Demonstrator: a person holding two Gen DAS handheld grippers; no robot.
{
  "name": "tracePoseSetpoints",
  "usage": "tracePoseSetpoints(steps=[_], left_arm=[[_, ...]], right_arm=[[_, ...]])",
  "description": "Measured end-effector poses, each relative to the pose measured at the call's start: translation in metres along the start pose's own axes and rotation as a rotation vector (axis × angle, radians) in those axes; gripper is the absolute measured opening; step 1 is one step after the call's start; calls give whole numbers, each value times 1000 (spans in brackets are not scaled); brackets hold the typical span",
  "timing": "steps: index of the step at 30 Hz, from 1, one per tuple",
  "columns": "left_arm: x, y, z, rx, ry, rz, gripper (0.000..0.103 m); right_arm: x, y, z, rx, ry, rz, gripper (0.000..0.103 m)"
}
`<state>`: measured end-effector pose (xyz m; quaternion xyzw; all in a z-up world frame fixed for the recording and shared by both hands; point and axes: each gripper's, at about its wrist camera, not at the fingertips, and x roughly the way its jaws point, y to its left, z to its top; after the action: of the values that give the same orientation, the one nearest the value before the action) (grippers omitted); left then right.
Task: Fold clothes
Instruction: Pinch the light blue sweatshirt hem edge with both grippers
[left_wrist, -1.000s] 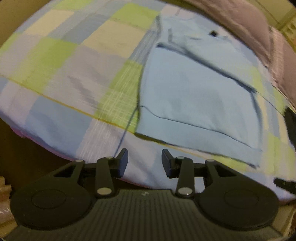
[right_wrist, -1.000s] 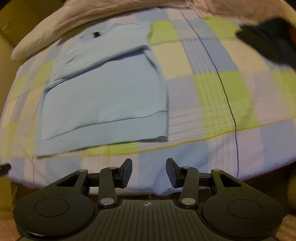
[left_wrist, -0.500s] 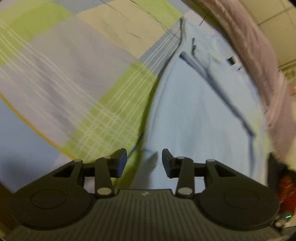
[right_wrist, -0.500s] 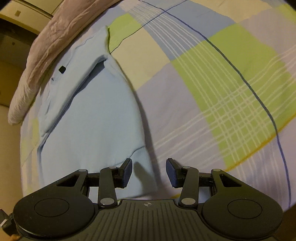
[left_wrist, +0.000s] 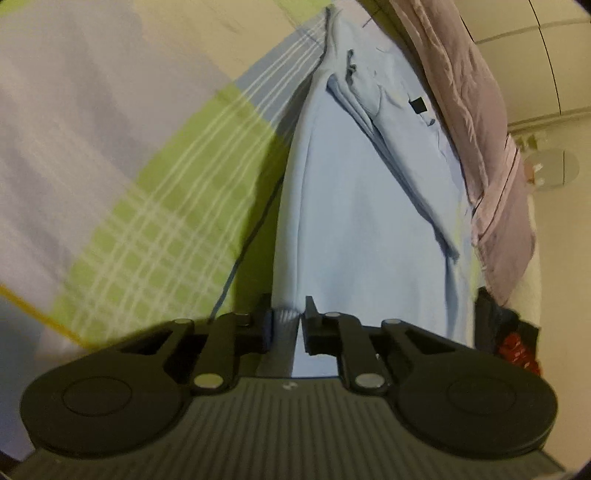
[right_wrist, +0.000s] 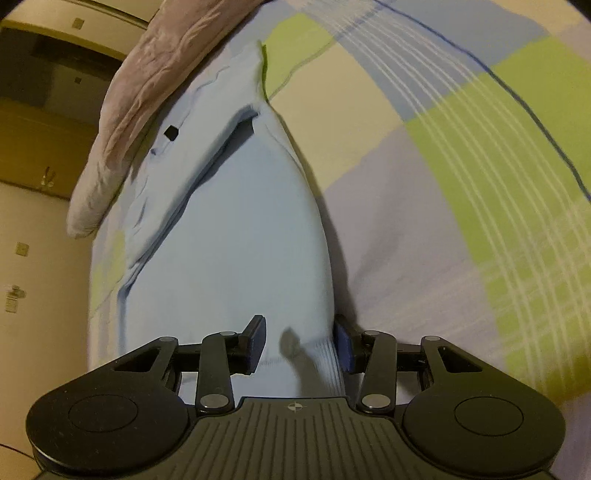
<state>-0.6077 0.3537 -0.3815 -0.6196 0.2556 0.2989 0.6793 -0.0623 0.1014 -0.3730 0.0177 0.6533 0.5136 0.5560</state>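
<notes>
Light-blue sweatshirt lies flat on the checked bedsheet. Left gripper is clenched on its ribbed hem corner; right gripper is wide apart around the other corner, w/o grip. Risk: lifting now makes one-sided pull, so skewed fold.

Checked bedsheet, mauve quilt — cream walls, dim light

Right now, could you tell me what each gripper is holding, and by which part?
The left gripper pinches the light blue garment at its ribbed hem corner; the right gripper straddles the other hem corner, not yet closed.
</notes>
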Motion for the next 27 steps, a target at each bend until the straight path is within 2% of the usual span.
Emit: tracePoseSetpoints(steps=[1, 3, 4, 5, 11, 17, 22, 27], left_arm=[[-1, 0, -2, -1, -4, -5, 9], [-2, -1, -2, 14, -11, -3, 5], [-4, -1, -2, 18, -13, -3, 5], [-5, -1, -2, 22, -16, -2, 4], [-30, -5, -7, 57, -53, -64, 4], [-41, -15, -26, 78, -50, -73, 4], [-48, -7, -65, 36, -22, -89, 4], [-54, 3, -110, -1, 16, -104, 4]], right_arm=[[0, 0, -1, -4, 10, -8, 36], [2, 2, 0, -24, 29, -40, 16], [4, 3, 2, -29, 40, -52, 10], [5, 3, 4, -32, 50, -61, 8], [-14, 18, 9, -108, 39, -30, 5], [-45, 19, -3, -95, 5, -25, 5], [-64, 20, -24, -99, 15, -50, 5], [-91, 4, -50, -82, 20, -100, 5]])
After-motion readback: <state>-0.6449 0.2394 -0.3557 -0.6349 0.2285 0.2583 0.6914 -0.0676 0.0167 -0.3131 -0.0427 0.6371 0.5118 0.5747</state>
